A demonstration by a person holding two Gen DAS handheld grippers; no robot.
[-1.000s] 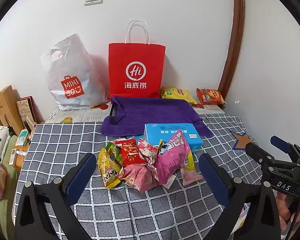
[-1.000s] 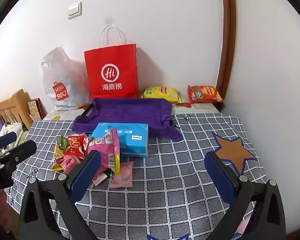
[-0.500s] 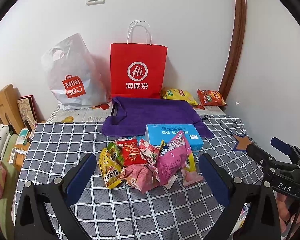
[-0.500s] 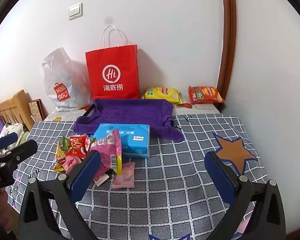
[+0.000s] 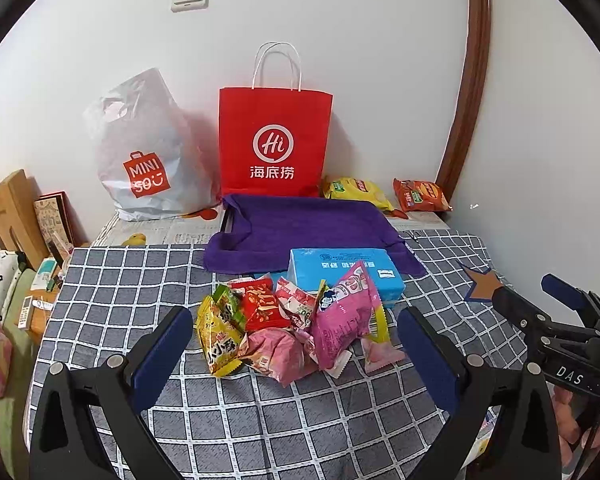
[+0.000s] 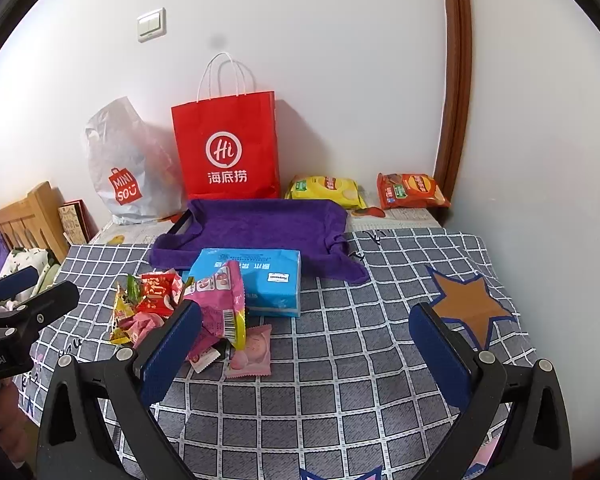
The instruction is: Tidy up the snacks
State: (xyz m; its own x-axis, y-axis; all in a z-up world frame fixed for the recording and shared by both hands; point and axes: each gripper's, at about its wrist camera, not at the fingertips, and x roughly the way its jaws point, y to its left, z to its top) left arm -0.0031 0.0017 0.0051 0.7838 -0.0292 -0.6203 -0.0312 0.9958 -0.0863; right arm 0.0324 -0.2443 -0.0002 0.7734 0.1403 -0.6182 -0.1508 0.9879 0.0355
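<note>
Above checked cloth (image 5: pixel 112 280): L gripper (image 5: pixel 296 350) & R gripper (image 6: pixel 306 344) fingers spread wide (holding nothing), snack pile (image 5: pixel 288 324) untouched.

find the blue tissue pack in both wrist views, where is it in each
Left wrist view: the blue tissue pack sits just right of centre, behind the snack pile.
Right wrist view: the pack sits left of centre, beyond the left fingertip.
Shared landmark: in both views it lies at the front edge of the purple cloth, below the red paper bag.
</note>
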